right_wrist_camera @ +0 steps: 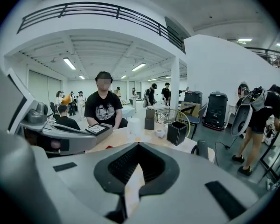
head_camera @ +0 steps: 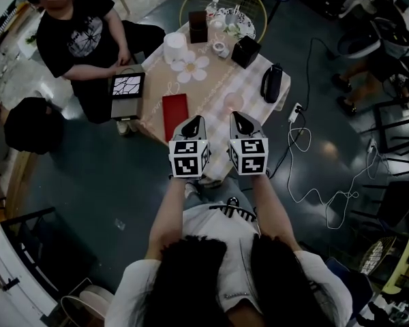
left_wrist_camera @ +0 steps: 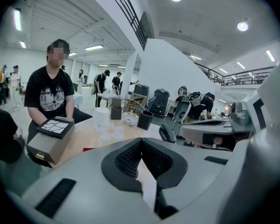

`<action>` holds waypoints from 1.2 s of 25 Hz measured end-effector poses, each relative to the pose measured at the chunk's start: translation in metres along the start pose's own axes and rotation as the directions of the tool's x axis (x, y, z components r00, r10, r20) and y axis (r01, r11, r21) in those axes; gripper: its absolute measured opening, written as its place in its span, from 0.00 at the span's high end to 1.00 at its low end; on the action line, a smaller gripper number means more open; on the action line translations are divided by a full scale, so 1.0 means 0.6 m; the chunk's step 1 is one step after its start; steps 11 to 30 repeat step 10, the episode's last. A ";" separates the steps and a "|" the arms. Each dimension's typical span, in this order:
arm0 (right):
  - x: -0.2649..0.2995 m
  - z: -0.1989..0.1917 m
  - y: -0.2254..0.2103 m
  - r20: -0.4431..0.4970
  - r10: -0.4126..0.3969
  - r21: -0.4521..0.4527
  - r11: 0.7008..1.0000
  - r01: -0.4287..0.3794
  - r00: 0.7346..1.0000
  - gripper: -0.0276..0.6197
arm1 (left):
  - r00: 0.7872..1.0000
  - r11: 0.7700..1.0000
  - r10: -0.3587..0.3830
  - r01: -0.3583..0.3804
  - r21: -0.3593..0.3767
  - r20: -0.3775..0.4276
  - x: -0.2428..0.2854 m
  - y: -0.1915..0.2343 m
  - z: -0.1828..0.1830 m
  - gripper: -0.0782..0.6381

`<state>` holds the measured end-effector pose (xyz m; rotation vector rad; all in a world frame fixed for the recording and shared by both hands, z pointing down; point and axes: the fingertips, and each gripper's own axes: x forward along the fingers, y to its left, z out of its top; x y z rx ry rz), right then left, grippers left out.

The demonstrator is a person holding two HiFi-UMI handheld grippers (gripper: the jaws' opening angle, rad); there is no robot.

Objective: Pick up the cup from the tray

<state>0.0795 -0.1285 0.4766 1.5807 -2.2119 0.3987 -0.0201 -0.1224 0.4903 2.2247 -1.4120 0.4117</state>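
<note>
**Both tools closed and empty; cup far off on the worktop**

The left tool (head_camera: 196,122) was held over the near edge of the worktop (head_camera: 215,94). Its jaws were brought together with nothing gripped between them. In the left gripper view the ribbed pads (left_wrist_camera: 129,158) were seen meeting at their tips. The right tool (head_camera: 237,118) was held just beside it, and its jaws were likewise closed on nothing. Nothing on the worktop was touched by either tool. Both were pointed forward and somewhat down, toward the far end.

The cup (head_camera: 219,47), small and white, was seen near the far end of the worktop, well apart from both tools. It stood just beside a black box (head_camera: 245,51) and near a brown box (head_camera: 198,26). Whether it stood on a tray could not be made out. A white cylinder (head_camera: 175,46) and a flower-shaped mat (head_camera: 191,67) were placed to the left of the cup. A red flat item (head_camera: 175,114) lay nearer, just ahead of the left tool. A person (head_camera: 82,33) was seated at the left side, hands by a box (head_camera: 127,90).
</note>
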 end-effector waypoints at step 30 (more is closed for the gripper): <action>-0.002 -0.004 0.006 0.001 0.004 -0.002 1.000 -0.003 1.000 0.95 | 1.000 1.000 0.001 -0.001 0.010 0.002 -0.001 0.003 -0.005 0.88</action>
